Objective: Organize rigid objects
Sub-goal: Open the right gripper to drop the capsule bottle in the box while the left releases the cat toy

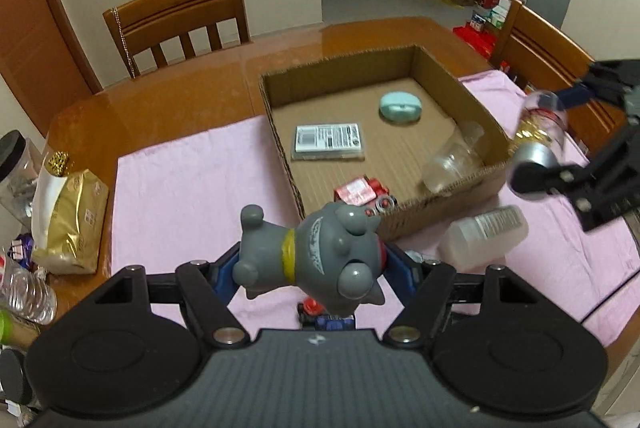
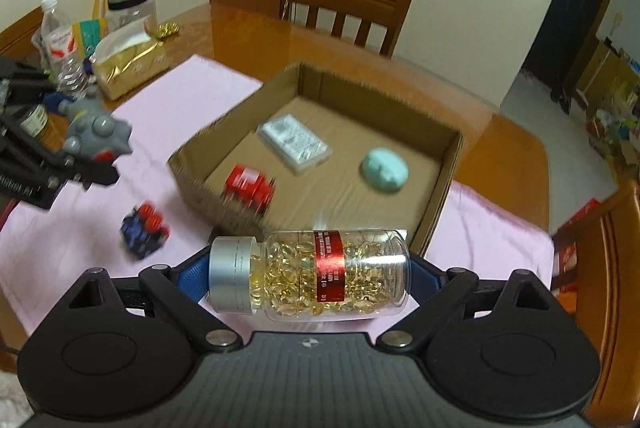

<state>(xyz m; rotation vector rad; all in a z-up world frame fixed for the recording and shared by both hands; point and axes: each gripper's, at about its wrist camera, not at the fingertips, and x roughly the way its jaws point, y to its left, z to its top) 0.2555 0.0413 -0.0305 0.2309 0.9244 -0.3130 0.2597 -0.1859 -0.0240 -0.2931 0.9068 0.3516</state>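
Left wrist view: the left gripper has its 2 fingers clamped on a grey toy, which lies crosswise between the blue pads, legs past the left finger and head by the right. Ahead of the fingertips sits the box, holding a white pack, a teal case, a red car and a clear cup. A clear bottle lies on the pink cloth just right of the fingers, and a blue car lies under them.

Right wrist view: the right gripper is clamped on a pill jar, held lengthwise between wide-set fingers, silver cap at the left finger, base at the right. The box's near wall is just beyond the fingertips.

The step in hand looks like the carry: both items are lifted clear of the cloth, neither yet over the box. The next move calls for bringing each one over a bare patch of the box floor, lowering, then parting the fingers. The round jar may roll once it is released.
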